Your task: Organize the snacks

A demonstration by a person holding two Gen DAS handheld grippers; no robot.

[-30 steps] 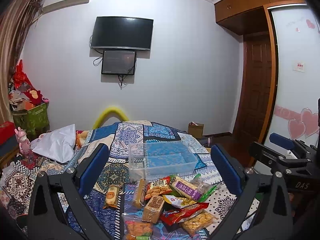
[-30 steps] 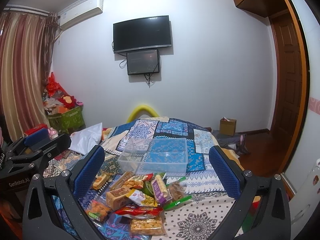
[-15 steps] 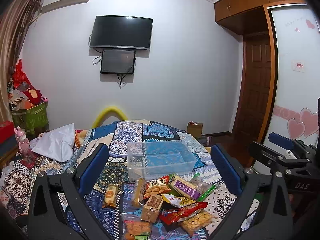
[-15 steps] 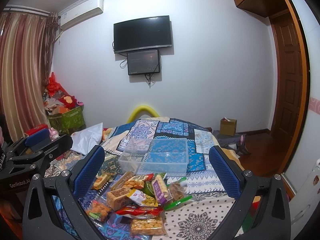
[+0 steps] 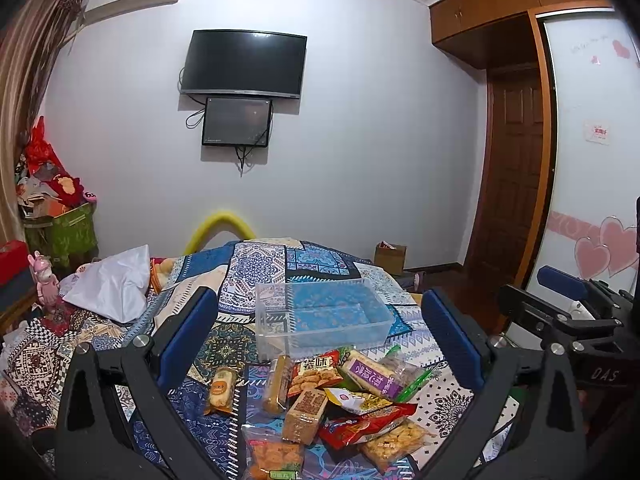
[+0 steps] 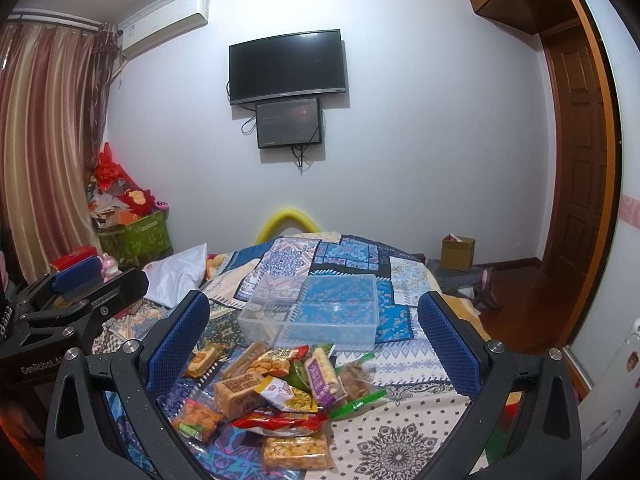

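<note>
Patterned bedcover (image 5: pixel 256 264) carries a clear plastic box (image 5: pixel 320 316), and the snack packets (image 5: pixel 332 396) lie in a heap just in front of it; left gripper (image 5: pixel 320 332) and right gripper (image 6: pixel 316 328) both hover wide apart, holding nothing

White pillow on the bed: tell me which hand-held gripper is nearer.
Left. The left hand-held gripper is just right of the white pillow; the right hand-held gripper is further right, facing the snack pile.
</note>
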